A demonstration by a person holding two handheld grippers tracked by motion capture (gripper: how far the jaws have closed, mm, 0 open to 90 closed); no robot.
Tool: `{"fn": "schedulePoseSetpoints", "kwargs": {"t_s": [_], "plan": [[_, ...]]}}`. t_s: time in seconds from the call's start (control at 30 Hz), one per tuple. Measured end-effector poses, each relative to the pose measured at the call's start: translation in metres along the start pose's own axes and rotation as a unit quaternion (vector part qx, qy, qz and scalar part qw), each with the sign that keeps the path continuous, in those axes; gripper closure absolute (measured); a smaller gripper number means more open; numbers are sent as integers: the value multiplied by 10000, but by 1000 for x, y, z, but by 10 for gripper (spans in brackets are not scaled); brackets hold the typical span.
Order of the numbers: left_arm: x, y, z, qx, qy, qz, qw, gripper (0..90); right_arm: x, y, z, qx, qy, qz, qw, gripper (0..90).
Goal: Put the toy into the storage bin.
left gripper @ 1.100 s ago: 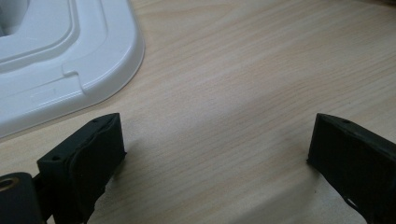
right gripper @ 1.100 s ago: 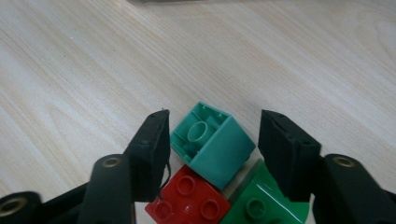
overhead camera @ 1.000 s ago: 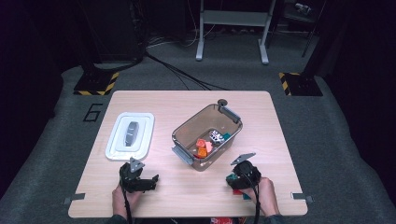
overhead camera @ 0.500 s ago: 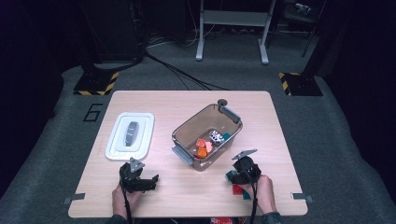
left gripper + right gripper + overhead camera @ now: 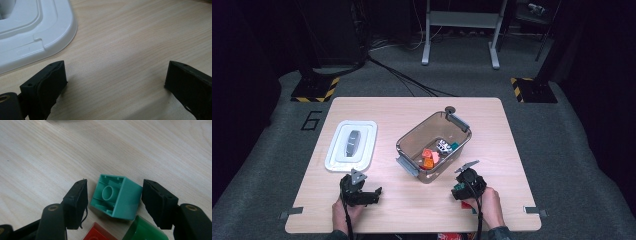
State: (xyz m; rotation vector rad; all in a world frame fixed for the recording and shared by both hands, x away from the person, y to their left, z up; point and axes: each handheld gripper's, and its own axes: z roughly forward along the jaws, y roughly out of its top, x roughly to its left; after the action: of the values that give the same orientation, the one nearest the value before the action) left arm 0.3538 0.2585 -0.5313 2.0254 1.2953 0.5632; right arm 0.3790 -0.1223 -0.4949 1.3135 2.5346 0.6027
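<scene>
**Teal block sits between the right jaws, not yet gripped**

Teal block [image 5: 116, 196] is what the right gripper [image 5: 460, 188] is going for at the near right edge of the table [image 5: 377, 107]. From the high view, that gripper is tipped down over a small cluster of toys by the person's right hand [image 5: 486, 202], just in front of the brown bin [image 5: 462, 131], which already holds a few coloured pieces. The white lid [image 5: 351, 145] lies apart on the left, and the left gripper [image 5: 374, 192] rests idle below it.

The left gripper view shows its two jaws spread wide over bare wood, nothing between them, with the lid's corner just ahead.

The right gripper view gives the detail. The jaws have just been opening and now stand to either side of the block, which lies on its side with the hollow underside facing the camera. A narrow gap shows at the left pad; the right pad is very near or just touching the block's edge. A red piece [image 5: 98, 233] and a green piece [image 5: 145, 231] crowd the block from below.

I judge this the start of a pick: next the jaws need to close squarely on the block without catching its neighbours, then lift it towards the bin.
</scene>
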Motion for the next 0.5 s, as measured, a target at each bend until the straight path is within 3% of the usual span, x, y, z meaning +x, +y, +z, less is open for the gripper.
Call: {"fn": "schedulePoseSetpoints", "kwargs": {"t_s": [0.5], "plan": [[0, 0, 0, 5, -14, -10, 10000, 35, -3, 1, 2, -12, -78, 91, 9999, 461]]}}
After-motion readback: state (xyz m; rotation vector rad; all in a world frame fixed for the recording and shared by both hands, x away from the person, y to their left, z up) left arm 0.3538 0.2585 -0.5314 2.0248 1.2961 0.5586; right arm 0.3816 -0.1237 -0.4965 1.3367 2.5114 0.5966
